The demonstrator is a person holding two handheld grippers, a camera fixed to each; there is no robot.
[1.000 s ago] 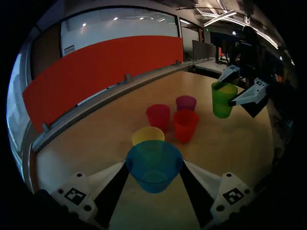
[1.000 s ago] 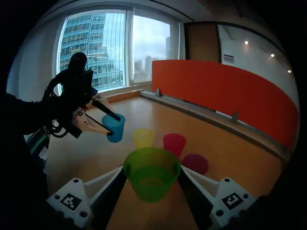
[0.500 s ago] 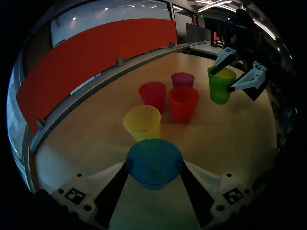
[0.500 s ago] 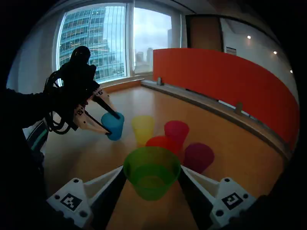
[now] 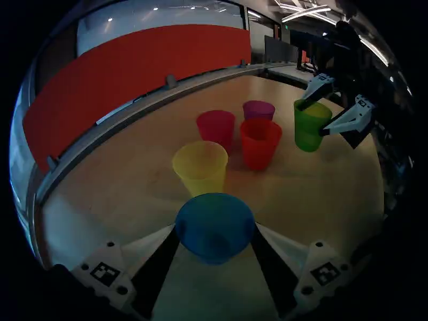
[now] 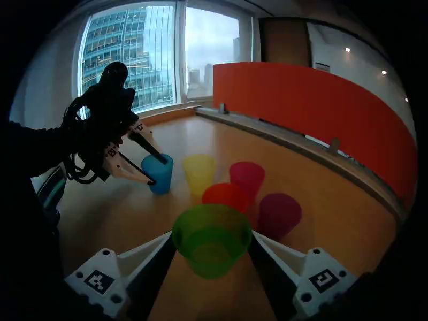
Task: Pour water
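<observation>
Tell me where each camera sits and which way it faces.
Left gripper view: on the left tool holding the blue cup, facing the orange partition; own fingers show.
Right gripper view: on the right tool holding the green cup, facing the windows; own fingers, a sleeve show.
Shared: both tools, all six cups.

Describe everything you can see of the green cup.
The green cup is a translucent plastic tumbler that tapers toward its base. It is upright with its mouth open, clamped on both sides by the right gripper. It is near the orange cup and the purple cup and touches neither. Whether it holds water is unclear.
</observation>
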